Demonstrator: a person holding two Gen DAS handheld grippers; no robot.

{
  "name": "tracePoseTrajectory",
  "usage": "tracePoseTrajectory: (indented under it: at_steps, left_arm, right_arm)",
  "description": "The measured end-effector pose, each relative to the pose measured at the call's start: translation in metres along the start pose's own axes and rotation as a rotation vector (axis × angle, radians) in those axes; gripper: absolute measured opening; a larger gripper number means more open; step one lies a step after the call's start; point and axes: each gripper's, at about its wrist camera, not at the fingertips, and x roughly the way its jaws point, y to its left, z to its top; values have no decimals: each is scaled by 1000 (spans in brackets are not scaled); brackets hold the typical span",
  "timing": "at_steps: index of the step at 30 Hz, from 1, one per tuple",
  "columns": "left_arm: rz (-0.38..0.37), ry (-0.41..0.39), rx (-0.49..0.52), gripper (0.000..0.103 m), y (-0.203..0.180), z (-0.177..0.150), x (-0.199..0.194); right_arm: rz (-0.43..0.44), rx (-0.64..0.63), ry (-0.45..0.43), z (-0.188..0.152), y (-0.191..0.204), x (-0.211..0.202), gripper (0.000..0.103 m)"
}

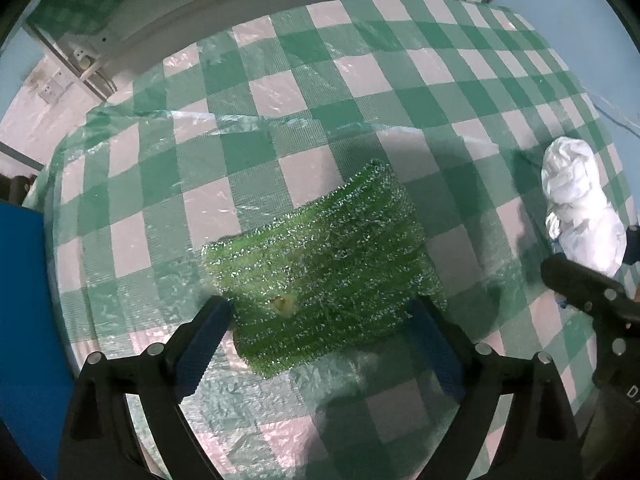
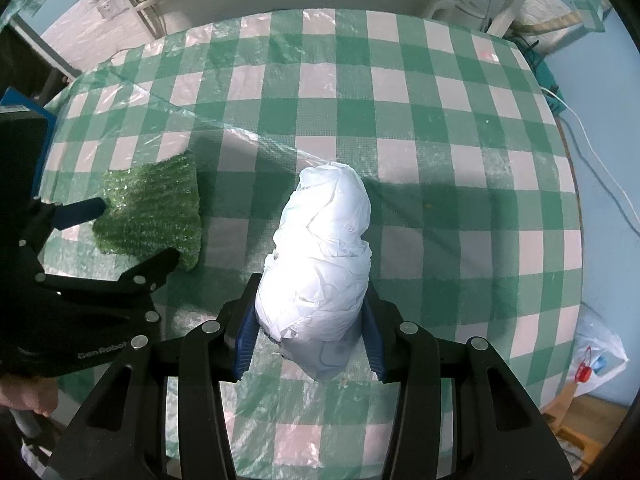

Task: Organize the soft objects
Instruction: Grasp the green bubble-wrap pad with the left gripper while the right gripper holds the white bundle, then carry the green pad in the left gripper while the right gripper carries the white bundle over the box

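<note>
Two grippers low over the checked table — one soft thing under each.

The right gripper (image 2: 310, 344) is clamped on the white wrapped bundle (image 2: 320, 256), whose underside is hidden. The left gripper (image 1: 320, 336) stands wide apart astride the green scouring pad (image 1: 324, 276), pads not pressing — its near corners hidden behind the fingers. Bare tablecloth (image 2: 460, 160) stretches beyond both; the far edge lies well apart.

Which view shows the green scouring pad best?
The left wrist view: the green scouring pad fills the centre, whole, between the open left tool. The right wrist view shows it small at the left edge, partly covered by that tool.
</note>
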Motion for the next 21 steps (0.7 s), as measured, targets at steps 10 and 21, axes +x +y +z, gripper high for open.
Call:
tracePoseTrajectory:
  at_steps: [10, 21]
  left_arm:
    - [-44, -57, 68, 46, -17, -9, -12]
    - [15, -143, 62, 22, -5, -6, -52]
  right_arm:
    - [5, 7, 3, 0, -1, 2, 45]
    - [-16, -27, -41, 3, 8, -16, 45]
